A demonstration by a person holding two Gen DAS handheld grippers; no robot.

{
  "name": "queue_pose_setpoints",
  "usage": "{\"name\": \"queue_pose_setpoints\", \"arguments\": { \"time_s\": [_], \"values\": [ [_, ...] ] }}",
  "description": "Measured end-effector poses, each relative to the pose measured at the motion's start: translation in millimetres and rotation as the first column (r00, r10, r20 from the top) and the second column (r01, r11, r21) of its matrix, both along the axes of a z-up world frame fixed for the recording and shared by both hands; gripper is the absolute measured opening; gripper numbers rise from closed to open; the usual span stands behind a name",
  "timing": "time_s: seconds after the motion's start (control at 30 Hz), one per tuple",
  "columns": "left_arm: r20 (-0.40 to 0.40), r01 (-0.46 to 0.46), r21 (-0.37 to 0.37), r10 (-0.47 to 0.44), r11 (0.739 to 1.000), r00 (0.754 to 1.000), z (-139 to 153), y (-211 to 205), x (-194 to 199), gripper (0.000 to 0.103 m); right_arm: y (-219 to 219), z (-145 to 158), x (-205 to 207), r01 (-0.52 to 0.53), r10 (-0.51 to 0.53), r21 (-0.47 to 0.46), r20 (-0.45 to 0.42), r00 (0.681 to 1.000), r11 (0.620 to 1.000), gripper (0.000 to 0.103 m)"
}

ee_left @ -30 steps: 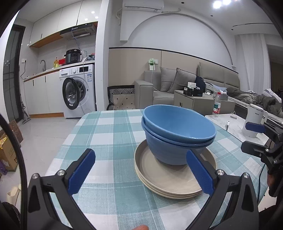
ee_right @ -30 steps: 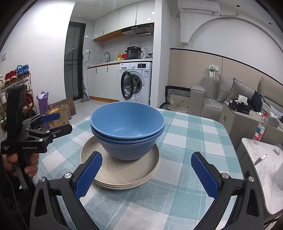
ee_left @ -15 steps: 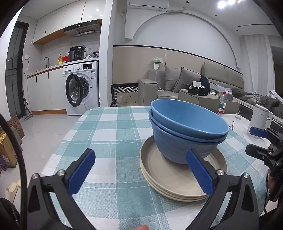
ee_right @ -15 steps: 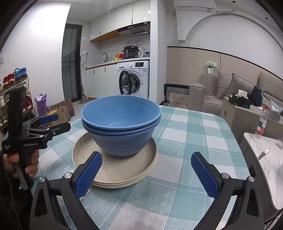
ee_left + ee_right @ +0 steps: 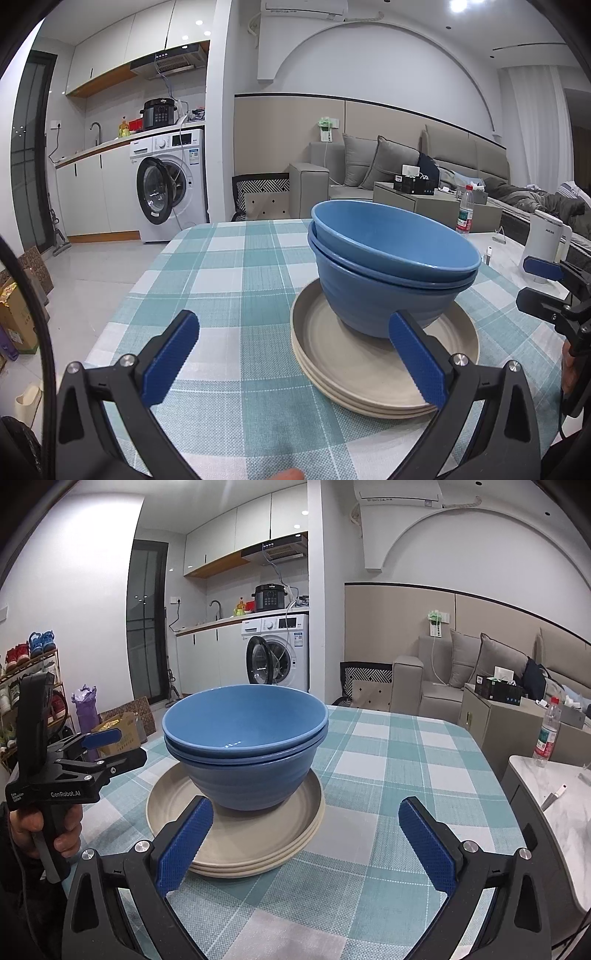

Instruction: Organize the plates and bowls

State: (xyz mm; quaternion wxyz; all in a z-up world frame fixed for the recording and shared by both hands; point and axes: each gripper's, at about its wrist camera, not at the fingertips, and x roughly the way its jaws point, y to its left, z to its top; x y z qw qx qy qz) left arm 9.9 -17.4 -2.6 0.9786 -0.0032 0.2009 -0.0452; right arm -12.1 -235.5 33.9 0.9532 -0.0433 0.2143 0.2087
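In the left wrist view, two nested blue bowls (image 5: 391, 266) sat on a stack of beige plates (image 5: 354, 365) right of centre, on a table under a teal-and-white checked tablecloth (image 5: 229, 280). The left gripper (image 5: 291, 360) filled the bottom of the frame, its blue-padded fingers (image 5: 170, 354) spread wide and holding nothing, the right-hand pad overlapping the plates' near rim. At the right edge the right gripper (image 5: 543, 284) showed, jaws parted. A washing machine (image 5: 170, 184) stood at centre left.

In the right wrist view, the bowls (image 5: 245, 746) and plates (image 5: 236, 834) lay left of centre. The right gripper (image 5: 306, 842) gaped empty along the bottom, its left pad before the plates. At the left edge a hand (image 5: 44, 830) held the left gripper (image 5: 110, 747), fingers apart.
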Motion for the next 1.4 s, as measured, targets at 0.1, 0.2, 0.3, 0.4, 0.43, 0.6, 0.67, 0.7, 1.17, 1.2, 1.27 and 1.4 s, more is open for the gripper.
{"name": "queue_pose_setpoints", "arguments": {
  "time_s": [0.1,0.2,0.3,0.4,0.43,0.6,0.67,0.7,1.17,1.2,1.27,1.4],
  "values": [
    [0.004,0.005,0.006,-0.005,1.0,1.0,0.2,-1.7,-0.7,0.103,0.2,0.0,-0.7,-0.006,0.006,0.0,0.003,1.0,1.0,0.102],
    [0.005,0.006,0.007,-0.006,1.0,1.0,0.5,-2.1,-0.7,0.103,0.8,-0.4,-0.4,-0.01,0.01,-0.002,0.0,1.0,1.0,0.102],
    [0.006,0.002,-0.001,-0.002,1.0,1.0,0.5,-0.8,-1.0,0.103,1.6,-3.5,-1.7,0.002,-0.001,-0.007,0.016,1.0,1.0,0.103],
    [0.008,0.002,-0.004,-0.002,1.0,1.0,0.1,-0.4,-2.1,0.103,3.0,-3.6,-3.9,-0.016,0.016,-0.008,0.027,0.999,1.0,0.103],
    [0.008,0.003,-0.002,-0.003,1.0,1.0,0.0,-0.6,-1.8,0.103,3.5,-3.7,-3.7,-0.015,0.015,-0.011,0.027,1.0,1.0,0.103],
    [0.014,0.001,0.0,-0.001,1.0,1.0,0.4,-1.1,-2.6,0.103,3.8,-3.6,-3.1,-0.013,0.013,-0.005,0.03,0.999,1.0,0.103],
    [0.012,0.004,-0.002,-0.004,1.0,1.0,0.5,-1.0,-2.4,0.103,3.1,-3.8,-2.9,-0.014,0.014,-0.002,0.028,1.0,1.0,0.103],
    [0.01,0.002,-0.002,-0.002,1.0,1.0,0.5,-1.1,-2.1,0.103,3.1,-4.0,-3.0,-0.013,0.013,-0.002,0.027,1.0,1.0,0.103],
    [0.006,0.001,-0.011,-0.001,1.0,1.0,0.7,1.3,-1.3,0.103,3.2,-5.3,-2.4,-0.021,0.021,-0.006,0.024,0.999,1.0,0.103],
    [0.006,0.001,-0.01,-0.001,1.0,1.0,0.8,1.2,-1.3,0.103,3.2,-5.8,-2.1,-0.022,0.022,-0.005,0.024,0.999,1.0,0.103],
    [0.006,0.0,-0.01,0.0,1.0,1.0,1.1,1.4,-1.6,0.103,3.0,-6.4,-1.8,-0.022,0.022,-0.005,0.024,0.999,1.0,0.103],
    [0.006,0.0,-0.011,0.0,1.0,1.0,1.2,1.4,-1.3,0.103,3.1,-6.3,-1.7,-0.023,0.023,-0.006,0.024,0.999,1.0,0.103]
  ]
}}
